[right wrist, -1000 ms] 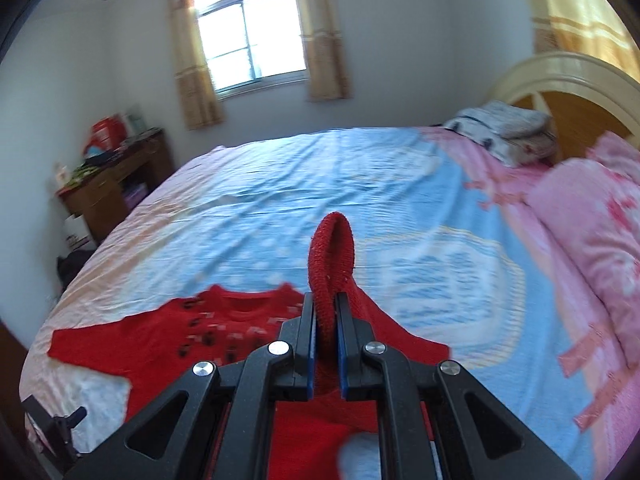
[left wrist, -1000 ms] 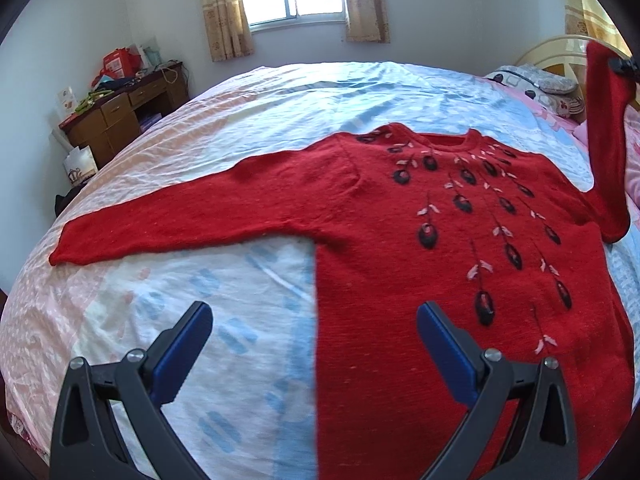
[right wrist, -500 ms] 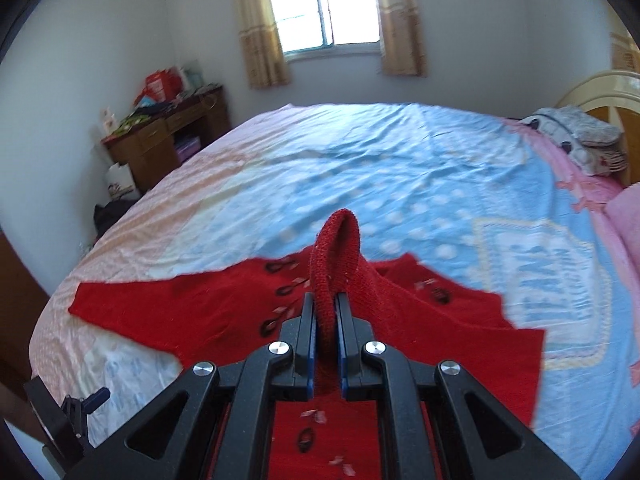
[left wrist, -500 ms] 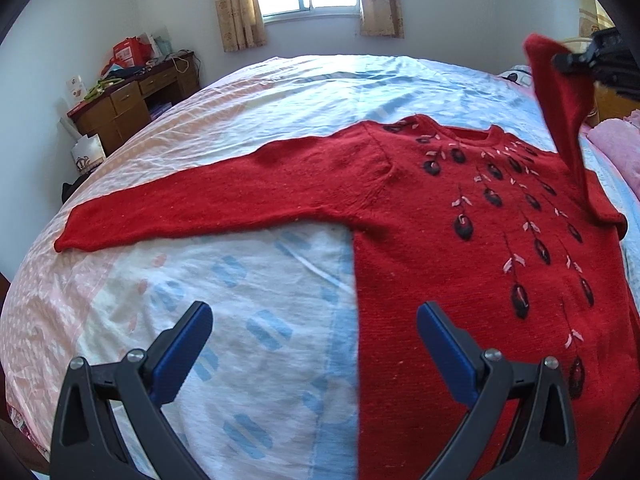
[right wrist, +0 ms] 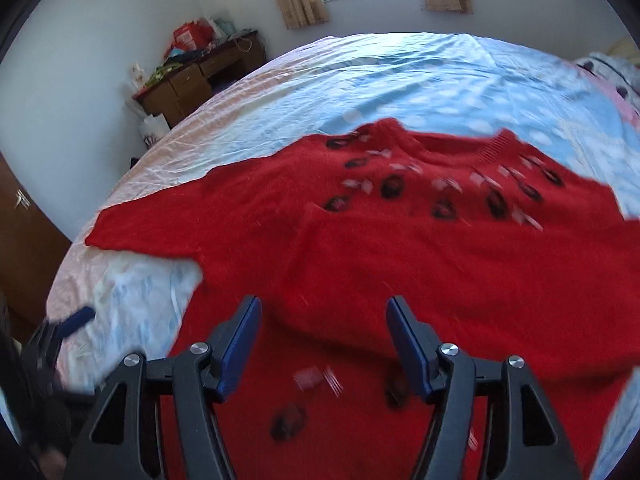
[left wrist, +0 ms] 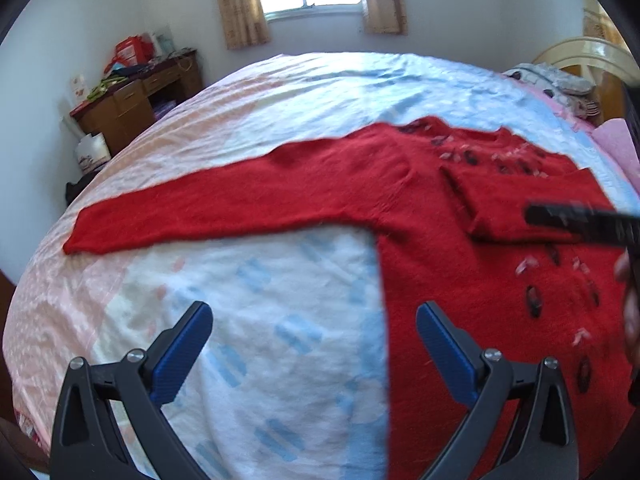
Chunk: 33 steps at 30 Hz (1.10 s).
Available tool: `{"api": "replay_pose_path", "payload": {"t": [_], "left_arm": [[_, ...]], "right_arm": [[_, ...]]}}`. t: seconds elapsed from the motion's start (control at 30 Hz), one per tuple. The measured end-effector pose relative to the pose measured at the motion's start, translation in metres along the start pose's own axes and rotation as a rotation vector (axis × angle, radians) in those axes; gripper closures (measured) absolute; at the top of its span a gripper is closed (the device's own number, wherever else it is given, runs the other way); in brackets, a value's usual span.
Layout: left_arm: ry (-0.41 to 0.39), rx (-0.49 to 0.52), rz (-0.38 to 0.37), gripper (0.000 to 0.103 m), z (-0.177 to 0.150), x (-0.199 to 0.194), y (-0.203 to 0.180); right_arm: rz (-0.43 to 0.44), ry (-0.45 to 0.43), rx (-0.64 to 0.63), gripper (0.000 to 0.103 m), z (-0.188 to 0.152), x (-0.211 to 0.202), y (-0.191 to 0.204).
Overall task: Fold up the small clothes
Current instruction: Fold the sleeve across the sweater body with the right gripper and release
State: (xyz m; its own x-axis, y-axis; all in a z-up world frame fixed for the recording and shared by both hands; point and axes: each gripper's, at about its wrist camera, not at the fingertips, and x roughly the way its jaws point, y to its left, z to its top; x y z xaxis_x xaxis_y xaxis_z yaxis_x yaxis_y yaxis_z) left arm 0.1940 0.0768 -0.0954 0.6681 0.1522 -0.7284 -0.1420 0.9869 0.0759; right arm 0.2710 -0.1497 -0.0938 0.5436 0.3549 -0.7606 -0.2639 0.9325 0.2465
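A red knit sweater (left wrist: 400, 200) with dark leaf motifs lies face up on the bed. Its left sleeve (left wrist: 200, 208) stretches out flat toward the bed's left side. The other sleeve (left wrist: 520, 200) is folded over the chest. My right gripper (right wrist: 323, 312) hovers low over that folded sleeve (right wrist: 440, 272), its jaws opening, with only loose red knit below and no pad pressing on it. In the left wrist view it is a dark blur (left wrist: 580, 224). My left gripper (left wrist: 313, 320) stands open over the sheet beside the sweater's side edge, holding nothing.
The bed sheet (left wrist: 280, 300) is pale blue, white and pink. A wooden desk (left wrist: 136, 100) with clutter stands by the far left wall. Pillows (left wrist: 552, 80) and a headboard are at the far right. A hand (left wrist: 630, 300) shows at the right edge.
My right gripper came down with the sleeve, laid it across the sweater's chest and let go; its jaws went from shut to open. The left gripper stayed open and hardly moved.
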Motion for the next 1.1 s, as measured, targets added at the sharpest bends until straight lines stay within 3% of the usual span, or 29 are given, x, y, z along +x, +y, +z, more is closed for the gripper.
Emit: {"api": "replay_pose_path", "payload": {"t": [0.07, 0.17, 0.3, 0.4, 0.47, 0.57, 0.67, 0.83, 0.93, 1.1], "left_arm": [[0.014, 0.002, -0.074, 0.000, 0.011, 0.001, -0.009], [0.033, -0.002, -0.166, 0.001, 0.027, 0.009, -0.027], [0.045, 0.031, -0.213, 0.016, 0.051, 0.032, -0.061], [0.091, 0.023, -0.253, 0.028, 0.064, 0.053, -0.083], [0.118, 0.037, -0.270, 0.029, 0.070, 0.067, -0.098], [0.171, 0.060, -0.232, 0.032, 0.070, 0.094, -0.117], [0.128, 0.076, -0.209, 0.037, 0.071, 0.092, -0.125], [0.096, 0.154, -0.199, 0.086, 0.072, 0.078, -0.139], [0.092, 0.176, -0.207, 0.092, 0.075, 0.072, -0.140], [0.073, 0.163, -0.235, 0.093, 0.083, 0.064, -0.130]], "right_arm": [[-0.045, -0.013, 0.002, 0.038, -0.012, -0.016, -0.014], [-0.215, -0.044, -0.048, 0.038, -0.029, -0.042, -0.033], [-0.369, -0.098, -0.073, 0.038, -0.042, -0.072, -0.053], [-0.390, -0.134, -0.059, 0.038, -0.053, -0.094, -0.064], [-0.423, -0.172, -0.058, 0.038, -0.062, -0.108, -0.069], [-0.404, -0.198, -0.031, 0.037, -0.071, -0.121, -0.075], [-0.399, -0.212, -0.010, 0.037, -0.077, -0.126, -0.082], [-0.425, -0.208, 0.028, 0.037, -0.084, -0.125, -0.098], [-0.429, -0.205, 0.068, 0.037, -0.087, -0.122, -0.111], [-0.440, -0.186, 0.081, 0.037, -0.092, -0.118, -0.119]]}}
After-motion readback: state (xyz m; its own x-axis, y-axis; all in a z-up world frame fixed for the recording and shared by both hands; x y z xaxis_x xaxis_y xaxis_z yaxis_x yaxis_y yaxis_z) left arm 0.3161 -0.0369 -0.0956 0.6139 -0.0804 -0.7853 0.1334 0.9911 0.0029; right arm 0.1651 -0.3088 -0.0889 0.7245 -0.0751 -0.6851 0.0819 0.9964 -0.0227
